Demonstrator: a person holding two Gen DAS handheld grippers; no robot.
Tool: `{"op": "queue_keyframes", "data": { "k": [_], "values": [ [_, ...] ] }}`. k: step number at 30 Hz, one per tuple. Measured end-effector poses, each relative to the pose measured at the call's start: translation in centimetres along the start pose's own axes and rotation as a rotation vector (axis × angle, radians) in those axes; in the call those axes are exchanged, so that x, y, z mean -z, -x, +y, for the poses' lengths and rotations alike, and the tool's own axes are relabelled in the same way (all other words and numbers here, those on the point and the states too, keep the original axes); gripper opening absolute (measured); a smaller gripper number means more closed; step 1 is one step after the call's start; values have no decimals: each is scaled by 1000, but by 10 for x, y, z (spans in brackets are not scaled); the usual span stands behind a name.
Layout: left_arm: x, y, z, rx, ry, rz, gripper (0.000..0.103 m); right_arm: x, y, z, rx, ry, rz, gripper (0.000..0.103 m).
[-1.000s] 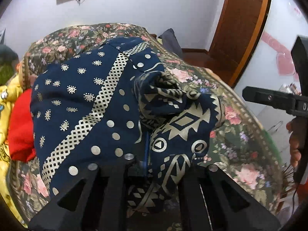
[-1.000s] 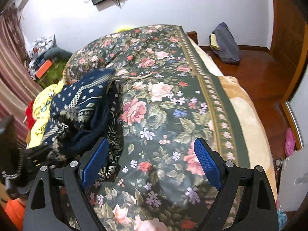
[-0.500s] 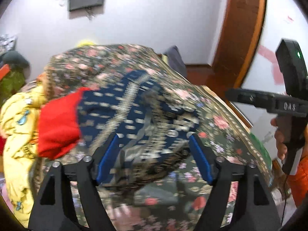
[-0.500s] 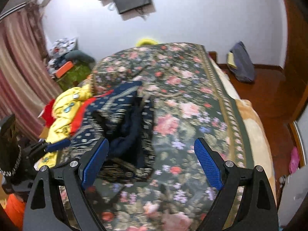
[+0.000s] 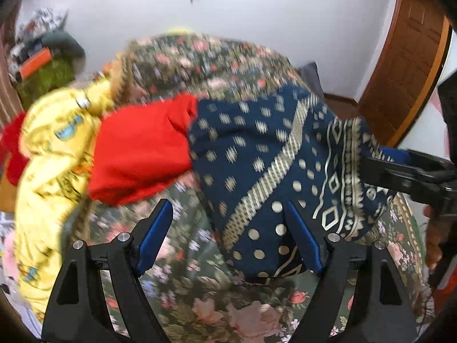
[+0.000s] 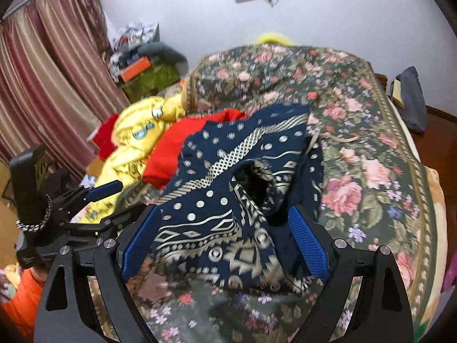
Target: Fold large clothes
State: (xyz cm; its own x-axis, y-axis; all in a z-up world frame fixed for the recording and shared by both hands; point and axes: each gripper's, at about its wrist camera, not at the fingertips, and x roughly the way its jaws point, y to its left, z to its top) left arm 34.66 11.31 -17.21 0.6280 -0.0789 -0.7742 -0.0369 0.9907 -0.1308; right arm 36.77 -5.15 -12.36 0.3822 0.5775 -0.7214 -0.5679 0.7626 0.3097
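A crumpled navy garment with a silver pattern lies heaped on the floral bed cover. My left gripper hangs open just short of it, with the garment's near edge showing between the blue pads and nothing gripped. In the right wrist view the same navy garment fills the gap of my right gripper, which is open with its pads off the cloth. There my left gripper shows at the left, beside the heap. One of my right gripper's fingers reaches the garment's right side.
A red garment and a yellow printed one lie left of the navy one. Bare floral cover stretches to the right. Curtains, a cluttered green box, a dark bag and a wooden door ring the bed.
My left gripper opened, let go of the navy garment and drew back. Both views swung left, bringing in the red and yellow clothes. The right gripper came over the navy heap.
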Motion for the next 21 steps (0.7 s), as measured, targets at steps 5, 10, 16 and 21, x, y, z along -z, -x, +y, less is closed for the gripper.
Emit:
{"op": "queue_keyframes", "data": {
  "k": [5, 10, 16, 21],
  "values": [
    [11, -21, -12, 52, 14, 28, 82, 2, -28, -26, 109, -19, 49, 89],
    [20, -28, -28, 50, -41, 28, 83, 17, -24, -90, 154, -196, 67, 88],
    [34, -10, -36, 17, -94, 1, 83, 46, 1, -124, 157, -300, 79, 88],
    [36, 13, -33, -54, -138, -32, 82, 48, 33, -114, 198, -259, 51, 88]
  ]
}}
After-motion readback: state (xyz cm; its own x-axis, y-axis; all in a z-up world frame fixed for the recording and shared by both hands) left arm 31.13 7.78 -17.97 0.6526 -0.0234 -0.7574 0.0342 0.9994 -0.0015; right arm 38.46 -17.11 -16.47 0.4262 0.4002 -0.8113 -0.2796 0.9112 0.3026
